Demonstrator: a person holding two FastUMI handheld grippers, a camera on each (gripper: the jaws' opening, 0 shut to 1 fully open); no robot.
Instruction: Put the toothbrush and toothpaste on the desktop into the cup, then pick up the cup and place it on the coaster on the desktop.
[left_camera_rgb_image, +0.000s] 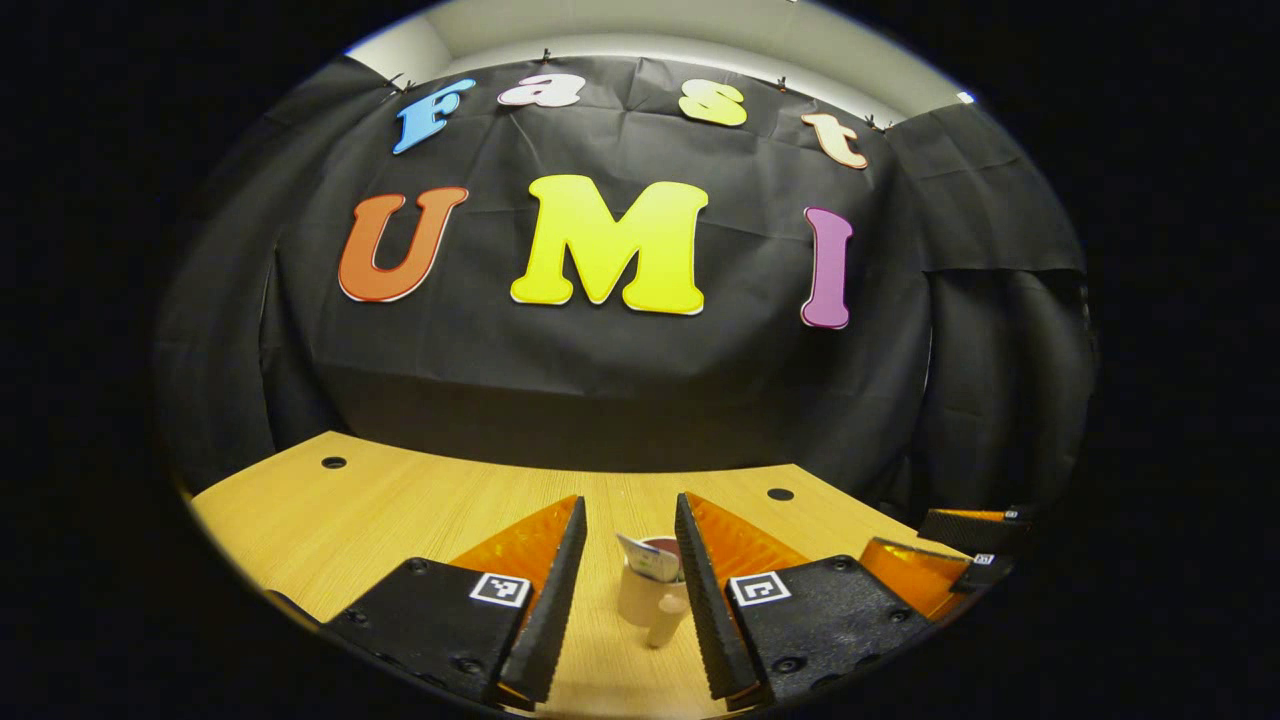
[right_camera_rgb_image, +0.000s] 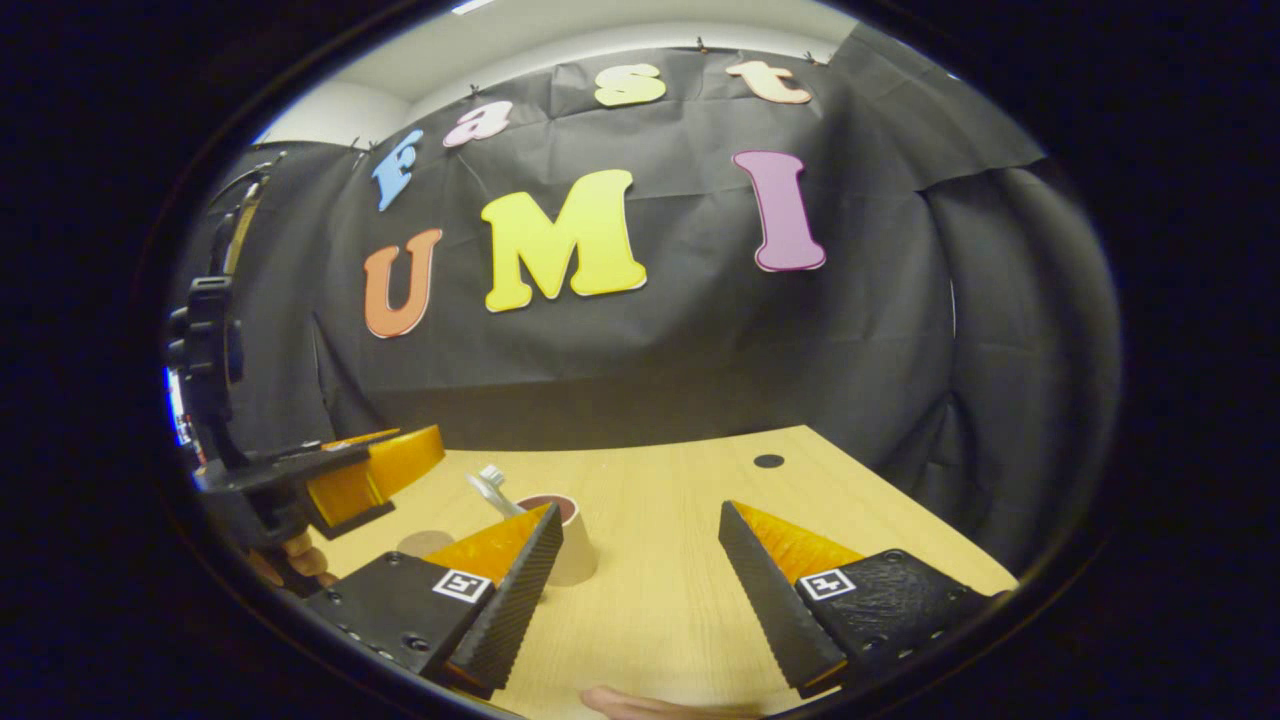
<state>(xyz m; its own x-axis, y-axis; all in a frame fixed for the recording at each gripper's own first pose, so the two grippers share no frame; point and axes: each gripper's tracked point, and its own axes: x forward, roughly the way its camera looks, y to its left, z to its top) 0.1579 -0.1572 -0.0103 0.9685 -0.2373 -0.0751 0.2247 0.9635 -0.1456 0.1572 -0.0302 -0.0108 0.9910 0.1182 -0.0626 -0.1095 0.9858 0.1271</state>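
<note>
Since the cup (left_camera_rgb_image: 647, 592), with the toothpaste (left_camera_rgb_image: 649, 557) in it, was still to be carried to the coaster (right_camera_rgb_image: 425, 543), it was framed between the spread left gripper (left_camera_rgb_image: 628, 598), while the right gripper (right_camera_rgb_image: 640, 590) was held wide, empty.
</note>
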